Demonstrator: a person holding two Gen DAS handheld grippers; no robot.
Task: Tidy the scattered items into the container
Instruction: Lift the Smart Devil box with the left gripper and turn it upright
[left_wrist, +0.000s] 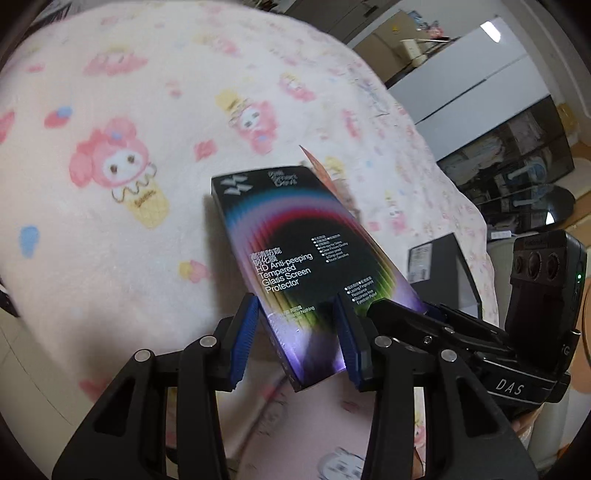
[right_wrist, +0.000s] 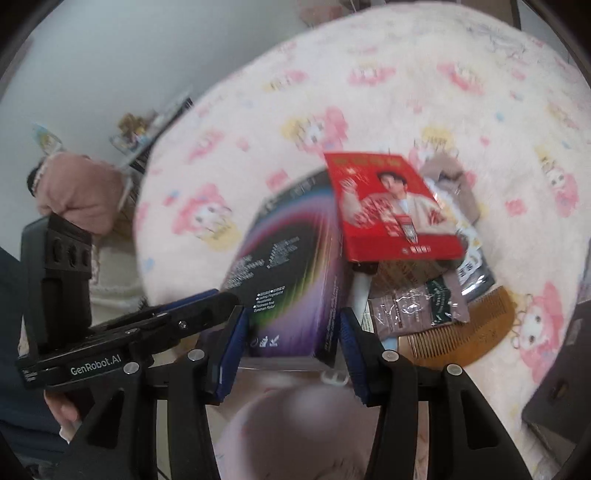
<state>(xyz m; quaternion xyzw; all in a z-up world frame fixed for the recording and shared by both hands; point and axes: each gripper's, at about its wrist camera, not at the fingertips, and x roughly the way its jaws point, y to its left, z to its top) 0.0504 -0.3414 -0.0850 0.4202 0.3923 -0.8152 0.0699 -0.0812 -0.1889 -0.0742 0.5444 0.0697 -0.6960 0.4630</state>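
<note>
**Item: black box (left_wrist: 295, 236), raised off the blanket (left_wrist: 110, 92), one gripper on each side.**

Your left gripper (left_wrist: 297, 332) has its blue pads at a middling spread, set against the two long edges of the box's near end, and carries it tilted above the pink cartoon-print blanket. Your right gripper (right_wrist: 291, 343) stands just beside the left, also at a middling spread, with the same box between its pads; the right wrist view is blurred, so you cannot tell whether those pads press on it or only flank it. Also listed, from the right wrist view: a red box (right_wrist: 391, 206) overlapping the black box's far right corner, a brown sachet (right_wrist: 413, 302) partly over a wooden comb (right_wrist: 469, 328), all lying loose on the blanket to the right.
</note>
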